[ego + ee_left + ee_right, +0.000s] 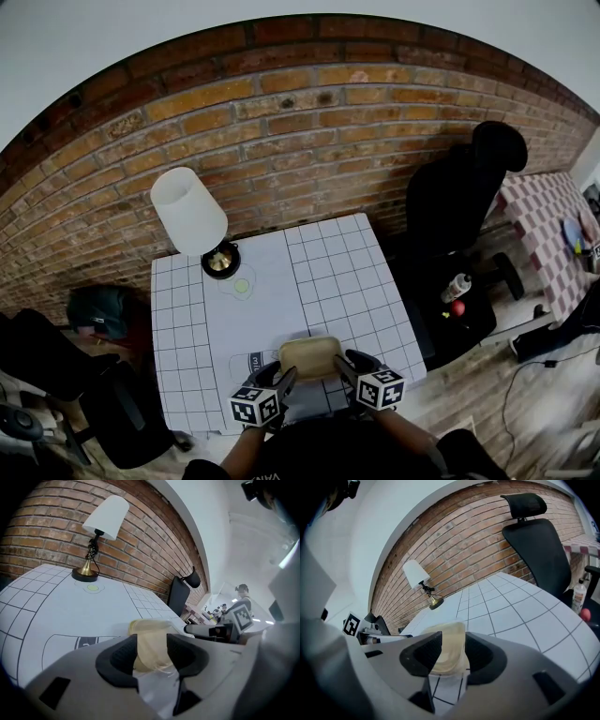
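Note:
A pale yellowish translucent tray [309, 356] is held over the near edge of the white gridded table [337, 272], between both grippers. My left gripper [284, 377] is shut on the tray's left rim [151, 645]. My right gripper [343, 364] is shut on its right rim [449, 649]. In each gripper view the tray sits pinched between the two dark jaws, and the other gripper's marker cube shows across it. The tray looks empty in the head view.
A table lamp with a white shade [188, 210] and brass base [221, 260] stands at the table's far left corner, a small green disc [242, 285] beside it. A black office chair [459, 202] stands to the right, another dark chair [56, 375] at left. The brick wall [309, 122] runs behind.

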The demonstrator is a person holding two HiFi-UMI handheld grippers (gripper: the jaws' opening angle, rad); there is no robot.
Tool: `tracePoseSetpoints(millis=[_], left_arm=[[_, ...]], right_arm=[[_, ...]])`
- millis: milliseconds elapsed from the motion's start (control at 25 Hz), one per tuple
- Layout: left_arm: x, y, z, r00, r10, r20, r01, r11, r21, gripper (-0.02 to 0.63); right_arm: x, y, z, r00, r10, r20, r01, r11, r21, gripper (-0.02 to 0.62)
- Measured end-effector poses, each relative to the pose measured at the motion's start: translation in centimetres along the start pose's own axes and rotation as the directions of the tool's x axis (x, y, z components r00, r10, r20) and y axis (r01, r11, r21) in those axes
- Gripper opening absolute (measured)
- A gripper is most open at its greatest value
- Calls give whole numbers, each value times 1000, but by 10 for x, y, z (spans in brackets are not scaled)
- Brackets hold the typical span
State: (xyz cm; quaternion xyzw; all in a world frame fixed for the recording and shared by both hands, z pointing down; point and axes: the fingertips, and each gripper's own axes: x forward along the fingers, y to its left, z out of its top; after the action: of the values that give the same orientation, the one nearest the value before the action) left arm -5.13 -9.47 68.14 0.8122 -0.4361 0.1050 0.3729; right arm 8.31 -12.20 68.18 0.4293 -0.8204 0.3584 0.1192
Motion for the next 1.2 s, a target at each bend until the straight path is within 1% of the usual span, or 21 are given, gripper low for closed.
tracePoseSetpoints(millis=[200,440,640,960,1040,1200], left_arm=[[0,7,0,1000,17,6,-17,999,-31,187],[2,5,-4,1000,-2,-3,2,999,-49,187],[0,5,1,1000,3,10,-3,999,-38,187],[-9,5,18,998,17,65,-15,1000,-16,187],[-11,4,23,997,17,82,-16,1000,-15,187],[-15,3,36,993,16,120,-16,1000,-1,187]], right_arm=[[1,0,-1,1000,-3,-4,3,1000,3,132],[0,0,-2,1000,-6,-3,6,1000,6,132],[-1,4,2,1000,-6,12,6,1000,1,132],[-6,14,17,998,15,60,-15,1000,-2,126],[-7,16,23,997,14,75,-13,1000,-10,112],[-11,20,41,991,7,134,-1,999,-39,53]])
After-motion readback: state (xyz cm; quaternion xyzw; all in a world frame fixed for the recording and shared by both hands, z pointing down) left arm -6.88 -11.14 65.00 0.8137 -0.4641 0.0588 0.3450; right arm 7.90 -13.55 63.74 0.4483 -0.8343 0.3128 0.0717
